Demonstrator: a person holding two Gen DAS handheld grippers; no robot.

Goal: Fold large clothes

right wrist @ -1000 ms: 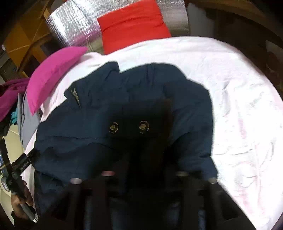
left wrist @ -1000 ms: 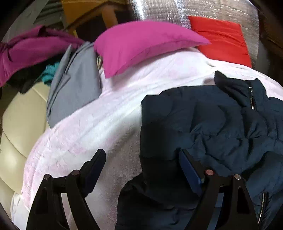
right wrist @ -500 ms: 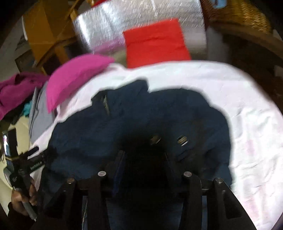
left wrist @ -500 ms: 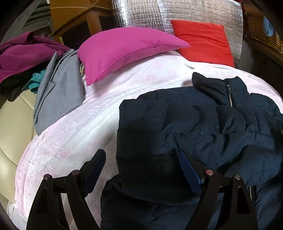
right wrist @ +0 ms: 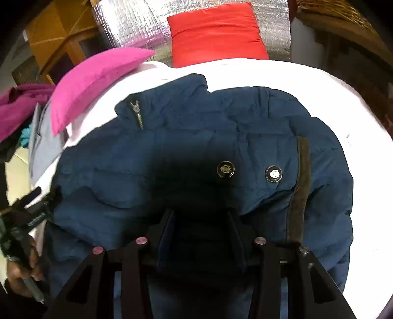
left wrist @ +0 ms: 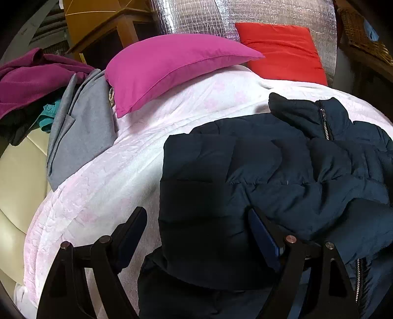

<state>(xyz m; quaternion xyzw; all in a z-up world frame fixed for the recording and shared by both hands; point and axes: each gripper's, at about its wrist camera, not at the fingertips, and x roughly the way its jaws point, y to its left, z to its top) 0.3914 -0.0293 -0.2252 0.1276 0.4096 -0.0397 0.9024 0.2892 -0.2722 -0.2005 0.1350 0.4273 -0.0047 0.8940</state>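
Observation:
A dark navy puffer jacket lies spread on a pale pink bedspread, collar and zip toward the pillows. My left gripper stands open over the jacket's left edge, one finger above the bedspread and the other above the padding. In the right wrist view the jacket fills the middle, and a sleeve cuff with two snap buttons is folded across it. My right gripper is shut on a thick fold of the jacket at its near edge. The left gripper shows at the far left, held by a hand.
A magenta pillow and a red pillow lie at the head of the bed against a silver foil panel. Grey and purple clothes are piled at the left edge. A wicker basket stands at the right.
The right gripper's jaws narrowed onto the jacket fold, and the buttoned cuff shifted to the right in its view. The left gripper stayed open and swung slightly, so the jacket sits further left in its view.

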